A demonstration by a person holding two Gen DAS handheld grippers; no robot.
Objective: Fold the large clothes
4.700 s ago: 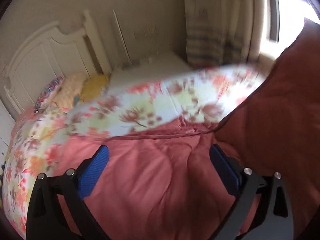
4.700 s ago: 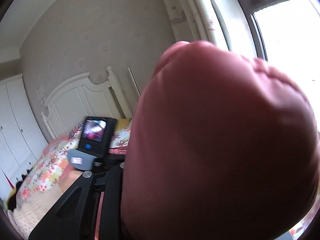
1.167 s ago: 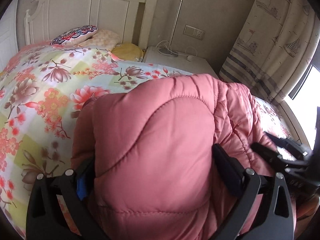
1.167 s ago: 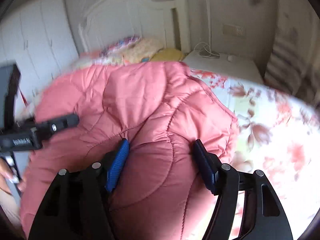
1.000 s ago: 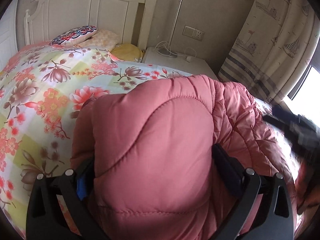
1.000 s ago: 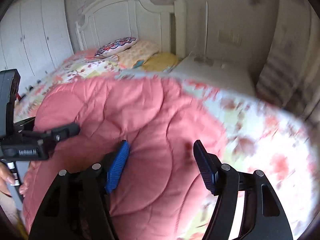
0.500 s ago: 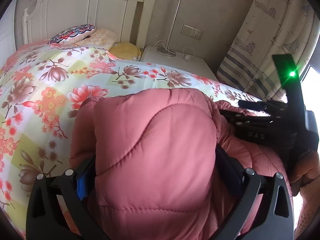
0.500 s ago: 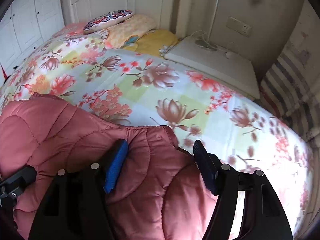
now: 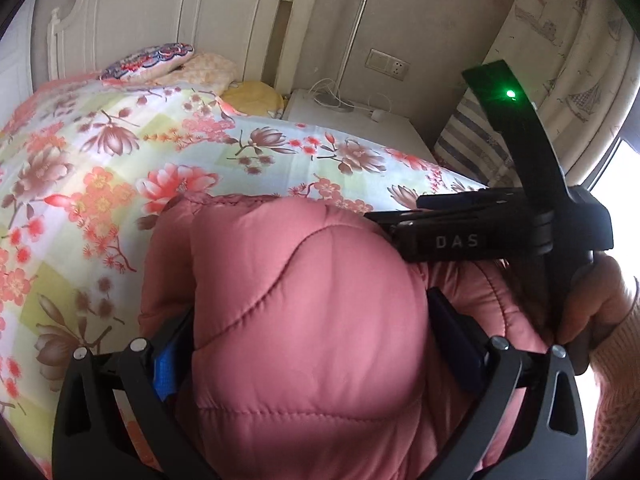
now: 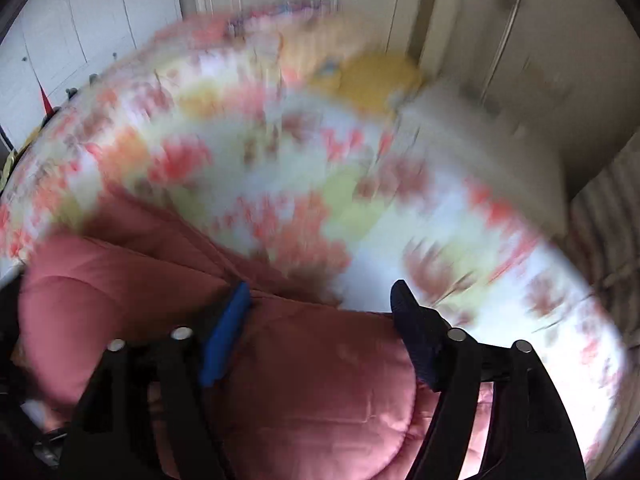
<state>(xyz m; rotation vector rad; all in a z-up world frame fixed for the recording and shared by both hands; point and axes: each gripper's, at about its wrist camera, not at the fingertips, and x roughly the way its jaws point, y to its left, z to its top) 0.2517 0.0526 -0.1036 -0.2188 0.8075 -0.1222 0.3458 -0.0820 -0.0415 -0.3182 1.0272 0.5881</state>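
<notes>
Compared with one second ago, the right gripper [image 10: 320, 320] has moved from above the middle of the pink jacket [image 9: 312, 320] to its far edge near the flowered bed cover [image 9: 100, 168], and the right wrist view is now blurred by motion. Its jaws are opening; a fold of the jacket lies between the blue pads [image 10: 226, 332], but they do not seem to press it any more. In the left wrist view this right gripper [image 9: 472, 228] has come in from the right side and now lies across the jacket, held by a hand [image 9: 592, 304] in a knitted sleeve.

The left gripper [image 9: 312, 344] has kept its place and points down at a slant. Its fingers are closed on a thick puffy bundle of the jacket. The jacket lies on the bed, at the near side.
</notes>
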